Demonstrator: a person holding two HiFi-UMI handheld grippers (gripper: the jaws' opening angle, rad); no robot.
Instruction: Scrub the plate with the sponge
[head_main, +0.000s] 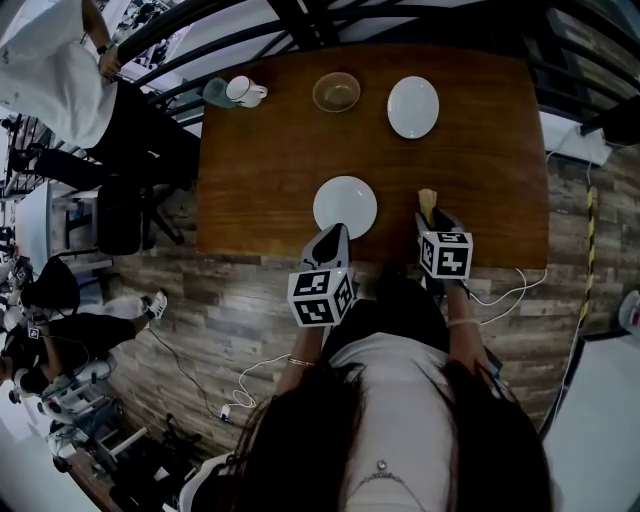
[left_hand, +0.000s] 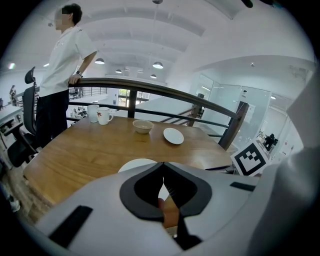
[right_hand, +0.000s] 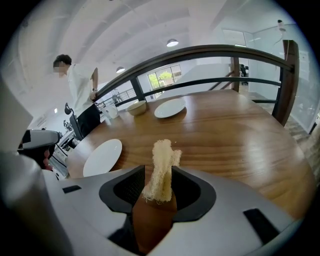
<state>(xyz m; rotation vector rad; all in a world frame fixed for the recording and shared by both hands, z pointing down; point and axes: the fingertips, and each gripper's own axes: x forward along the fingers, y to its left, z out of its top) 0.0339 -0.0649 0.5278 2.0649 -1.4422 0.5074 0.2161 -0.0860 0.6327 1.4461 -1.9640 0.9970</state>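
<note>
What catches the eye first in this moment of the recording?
A pale fibrous loofah sponge lies between the right gripper's open jaws near the brown wooden table's front edge. Just left of it sits a round white plate, with the shut left gripper at its near rim.

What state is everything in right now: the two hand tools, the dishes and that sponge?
Sponge: on the table, not gripped.
Right tool: open, sponge between its jaws.
Left tool: shut, empty.
Near plate: flat on the table, bare.
Far plate: flat, bare.
Bowl: upright, looks empty.
Mugs: upright.
</note>
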